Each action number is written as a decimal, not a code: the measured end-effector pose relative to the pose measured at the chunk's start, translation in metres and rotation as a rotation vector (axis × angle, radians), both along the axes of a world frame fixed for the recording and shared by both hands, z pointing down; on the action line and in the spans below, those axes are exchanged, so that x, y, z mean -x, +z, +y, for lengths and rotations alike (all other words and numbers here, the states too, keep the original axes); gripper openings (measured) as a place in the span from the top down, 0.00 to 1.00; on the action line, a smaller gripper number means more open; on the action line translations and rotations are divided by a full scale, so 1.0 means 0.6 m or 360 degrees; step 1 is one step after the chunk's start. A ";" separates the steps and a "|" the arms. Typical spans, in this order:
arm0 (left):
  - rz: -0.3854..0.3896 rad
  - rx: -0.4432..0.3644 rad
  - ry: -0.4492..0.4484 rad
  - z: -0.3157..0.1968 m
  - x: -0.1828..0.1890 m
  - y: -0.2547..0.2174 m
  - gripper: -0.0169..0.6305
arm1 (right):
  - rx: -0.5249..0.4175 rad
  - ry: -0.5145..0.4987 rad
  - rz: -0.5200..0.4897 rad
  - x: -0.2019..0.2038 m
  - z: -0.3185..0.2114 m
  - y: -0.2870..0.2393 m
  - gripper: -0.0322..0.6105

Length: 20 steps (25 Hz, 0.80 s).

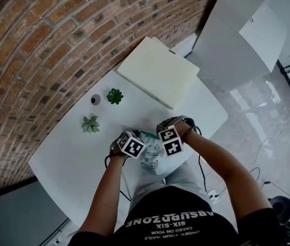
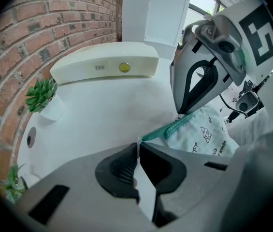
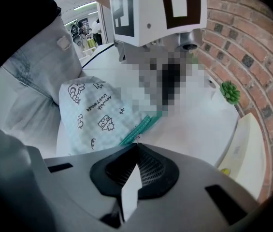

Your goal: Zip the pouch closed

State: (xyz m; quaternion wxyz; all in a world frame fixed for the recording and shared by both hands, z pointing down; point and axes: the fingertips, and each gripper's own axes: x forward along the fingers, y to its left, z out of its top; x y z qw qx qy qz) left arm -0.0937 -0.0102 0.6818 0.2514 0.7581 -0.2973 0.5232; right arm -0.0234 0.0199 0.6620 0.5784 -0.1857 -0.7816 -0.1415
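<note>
The pale blue printed pouch lies at the near edge of the white table, its teal zipper running along the top. My left gripper is shut on a thin pale tab at the zipper's end. My right gripper is shut with its tips on the teal zipper; the pull itself is hidden between them. In the left gripper view the right gripper comes down onto the zipper just beyond my left jaws. In the head view both grippers, left and right, point steeply down, close together over the pouch.
A flat white box lies at the table's far end. Two small potted plants and a small grey round thing stand along the brick wall side. The person's knees are under the near table edge.
</note>
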 end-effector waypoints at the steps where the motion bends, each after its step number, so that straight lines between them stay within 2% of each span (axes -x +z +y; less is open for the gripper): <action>1: 0.0002 0.0000 0.0001 0.000 -0.001 -0.001 0.94 | 0.0001 0.0004 -0.0001 -0.002 0.000 0.000 0.95; 20: -0.0015 -0.0001 0.0002 0.001 -0.002 -0.002 0.94 | 0.0001 0.0030 -0.0010 -0.007 0.005 -0.002 0.95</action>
